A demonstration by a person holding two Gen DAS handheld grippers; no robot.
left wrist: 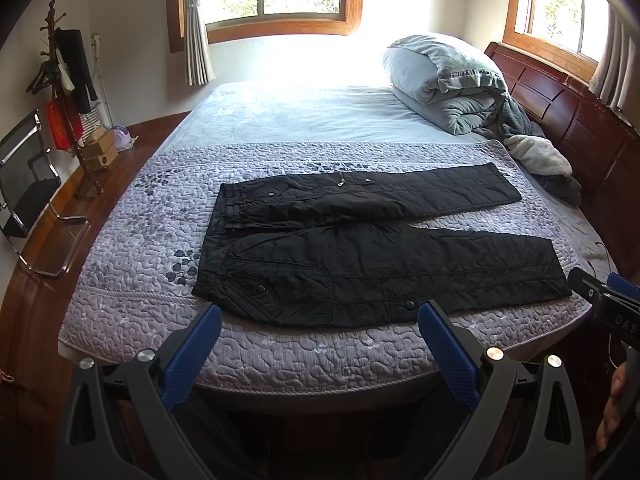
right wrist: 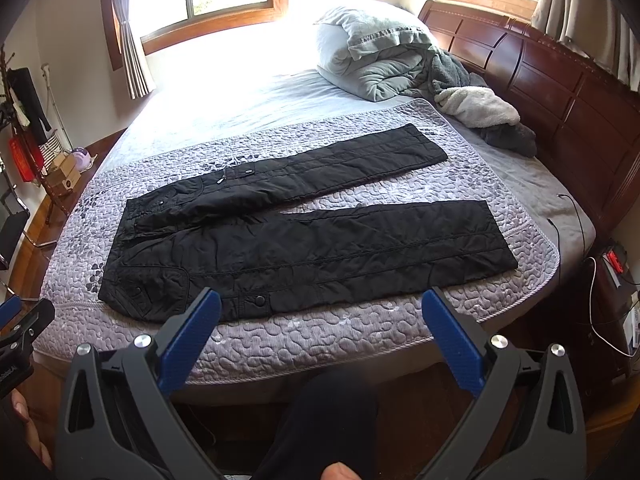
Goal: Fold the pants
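Observation:
Black quilted pants (left wrist: 360,240) lie spread flat on the purple quilted bedspread (left wrist: 152,216), waistband to the left, both legs running right and splayed apart. In the right wrist view the pants (right wrist: 304,236) look the same. My left gripper (left wrist: 320,312) hovers open over the near bed edge, just short of the waist and hip pocket. My right gripper (right wrist: 322,298) is open too, held above the near edge in front of the lower leg's thigh. Neither holds anything. Each gripper shows at the other view's edge: the right gripper (left wrist: 600,292) and the left gripper (right wrist: 16,320).
A rolled grey duvet (left wrist: 444,76) and crumpled blankets (left wrist: 540,156) sit at the bed's far right by the dark wooden headboard (left wrist: 580,120). A coat rack (left wrist: 68,80), boxes and a chair (left wrist: 28,184) stand on the left floor. Cables and a power strip (right wrist: 612,260) lie right.

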